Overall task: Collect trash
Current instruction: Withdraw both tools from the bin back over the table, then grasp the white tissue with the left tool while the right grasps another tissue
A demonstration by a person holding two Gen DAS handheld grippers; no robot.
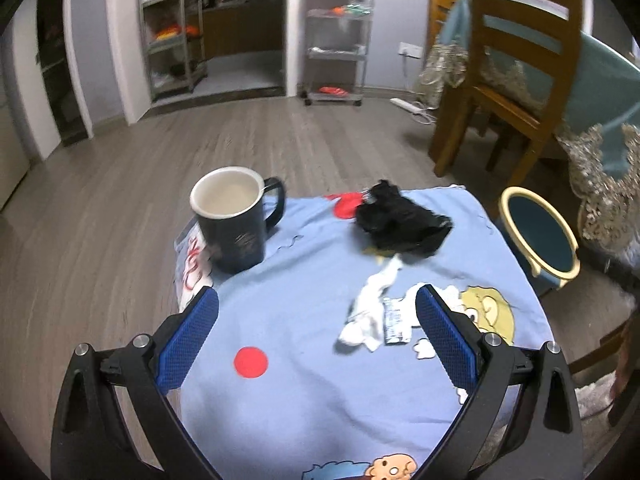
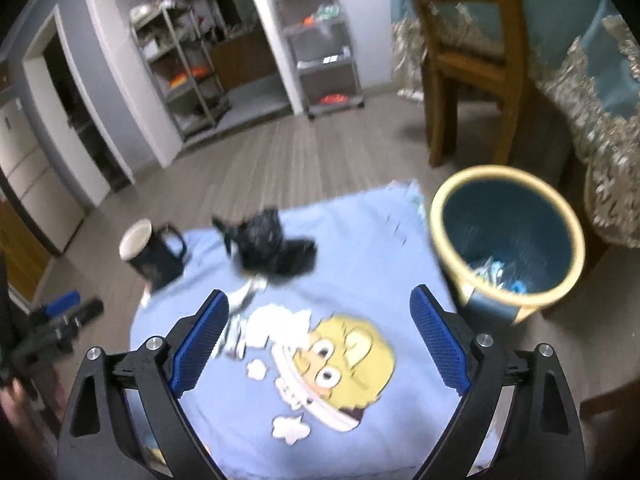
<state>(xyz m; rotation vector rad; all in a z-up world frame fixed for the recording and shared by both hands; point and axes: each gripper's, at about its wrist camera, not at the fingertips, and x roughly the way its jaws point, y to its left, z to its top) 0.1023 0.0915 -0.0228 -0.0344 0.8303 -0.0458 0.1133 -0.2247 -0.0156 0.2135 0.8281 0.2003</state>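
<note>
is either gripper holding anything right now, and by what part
Nothing is held. The left gripper and the right gripper both stand open over the blue cloth, with no trash between their pads.

Left gripper [image 1: 317, 306] is hanging over the worktop [image 1: 300, 400], angled down and forward, with its jaws spread wide apart. Both blue pads [image 1: 188, 340] are showing their textured faces and nothing is sitting between them or touching them. Right gripper [image 2: 319, 309] is doing pretty much the same thing: tilted downward, jaws standing wide, blue fingers [image 2: 438, 340] gripping nothing at all. In the right wrist view the left gripper is also showing up at the left edge, blurry, with what looks like a bit of the person's hand [image 2: 12, 400] underneath it, though that part is too smeared to say much more.
</note>
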